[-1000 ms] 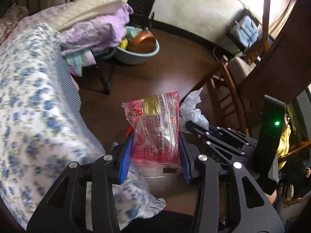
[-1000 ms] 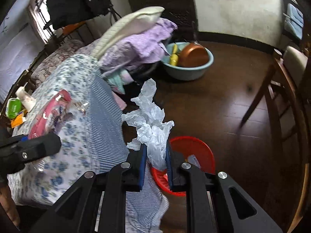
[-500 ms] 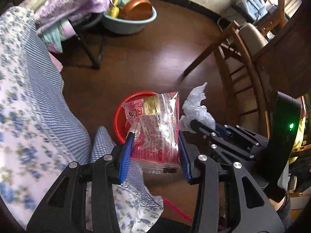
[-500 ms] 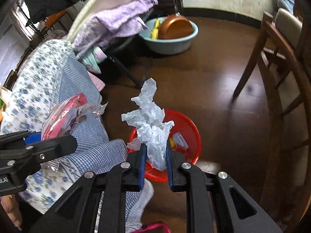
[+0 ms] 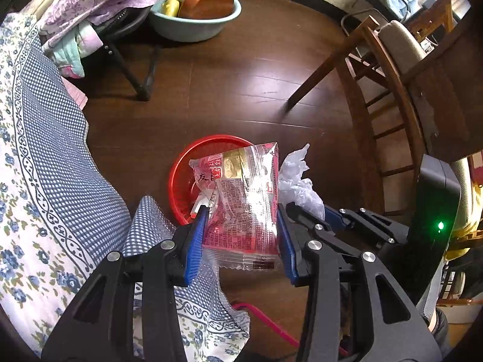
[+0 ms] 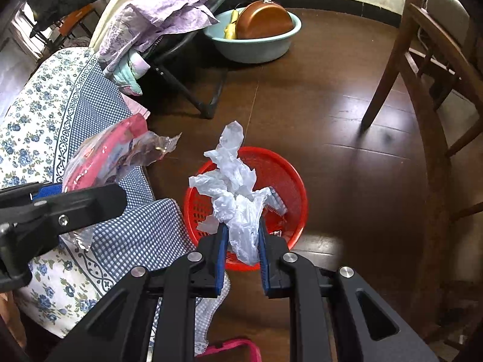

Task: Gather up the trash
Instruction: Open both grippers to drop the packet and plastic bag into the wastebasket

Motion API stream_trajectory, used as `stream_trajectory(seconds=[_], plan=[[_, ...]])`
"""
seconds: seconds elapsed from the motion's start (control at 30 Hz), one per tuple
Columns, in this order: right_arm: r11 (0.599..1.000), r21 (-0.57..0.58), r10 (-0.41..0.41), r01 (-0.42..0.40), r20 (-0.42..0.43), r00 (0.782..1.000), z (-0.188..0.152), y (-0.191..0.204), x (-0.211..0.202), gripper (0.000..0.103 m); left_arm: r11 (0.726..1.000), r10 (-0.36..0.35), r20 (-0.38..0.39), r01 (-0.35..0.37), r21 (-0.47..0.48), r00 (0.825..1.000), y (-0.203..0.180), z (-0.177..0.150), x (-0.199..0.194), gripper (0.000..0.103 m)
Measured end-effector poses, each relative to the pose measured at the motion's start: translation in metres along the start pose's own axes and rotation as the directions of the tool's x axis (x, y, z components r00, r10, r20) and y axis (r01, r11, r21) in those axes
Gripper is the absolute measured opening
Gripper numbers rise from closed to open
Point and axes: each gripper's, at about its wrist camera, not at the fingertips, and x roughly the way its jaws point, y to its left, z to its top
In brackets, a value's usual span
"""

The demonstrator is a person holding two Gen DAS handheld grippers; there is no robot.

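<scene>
My left gripper is shut on a red and clear snack wrapper, held above the near rim of a red basket on the floor. My right gripper is shut on a crumpled white plastic bag, held over the red basket, which has some trash inside. The wrapper and left gripper show at the left of the right wrist view. The white bag shows right of the wrapper in the left wrist view.
A table with a blue floral cloth stands at the left, beside the basket. A folding chair piled with clothes and a teal basin with a copper pan stand behind. A wooden chair is at the right. Dark wood floor lies between.
Both grippers have moved off the table edge, forward and down over the red basket, which now sits closer and larger in view. Both still hold their trash.
</scene>
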Motion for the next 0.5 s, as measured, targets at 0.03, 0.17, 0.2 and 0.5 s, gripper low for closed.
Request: stream_trajectory(seconds=[0.03,0.17,0.2,0.5], plan=[[1.0,0.007,0.004,-0.004,-0.004,1.0,0.0,0.0,0.001,0.019,1.0,-0.002,-0.003,0.002,-0.003,1.0,-0.001,0.001,0.001,0.044],[0.999,0.039,0.019,-0.018,-0.017,1.0,0.0,-0.001,0.008,0.02,0.999,-0.021,-0.022,0.021,-0.026,1.0,0.001,0.002,0.008,0.044],[0.999,0.046,0.018,-0.017,-0.023,1.0,-0.001,-0.001,0.01,0.02,0.999,-0.025,-0.025,0.024,-0.032,0.999,0.002,0.003,0.01,0.044],[0.994,0.106,0.024,-0.024,0.0,1.0,-0.002,-0.004,0.018,0.052,0.993,-0.068,-0.039,0.063,-0.104,0.997,0.011,0.013,0.022,0.062]])
